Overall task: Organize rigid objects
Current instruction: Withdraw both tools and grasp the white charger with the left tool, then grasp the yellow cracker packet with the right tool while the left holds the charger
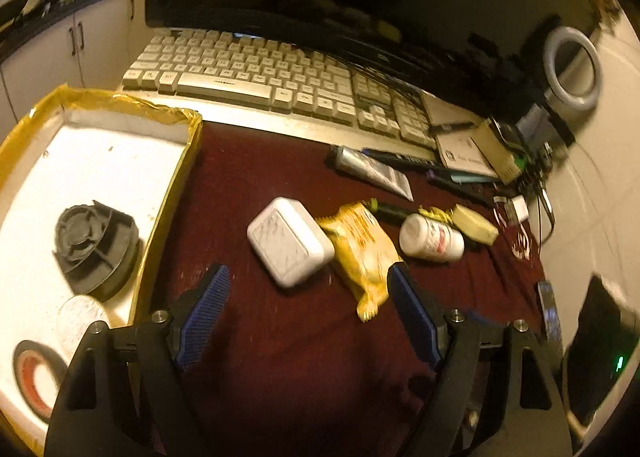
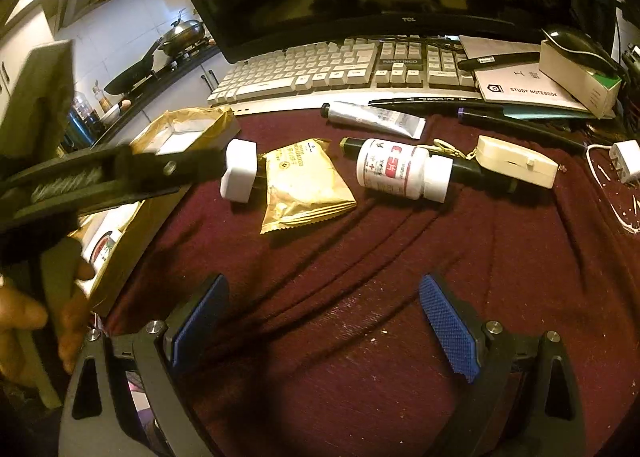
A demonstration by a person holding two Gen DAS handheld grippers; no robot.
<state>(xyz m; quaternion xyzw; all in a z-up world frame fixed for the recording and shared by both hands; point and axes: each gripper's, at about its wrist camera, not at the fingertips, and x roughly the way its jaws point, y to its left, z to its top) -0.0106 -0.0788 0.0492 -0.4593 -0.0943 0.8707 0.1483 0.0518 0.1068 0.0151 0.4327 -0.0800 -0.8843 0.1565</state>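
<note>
At far left, a yellow-rimmed tray point(image 1: 176, 115) holds a black spool point(image 1: 94, 247). The left gripper point(image 1: 308, 285) hangs with jaws apart and empty; the white case point(image 1: 290, 241) lies just beyond, long axis slanting far-left to near-right. The right gripper point(image 2: 324, 297), also spread and empty, sits farther back.
</note>
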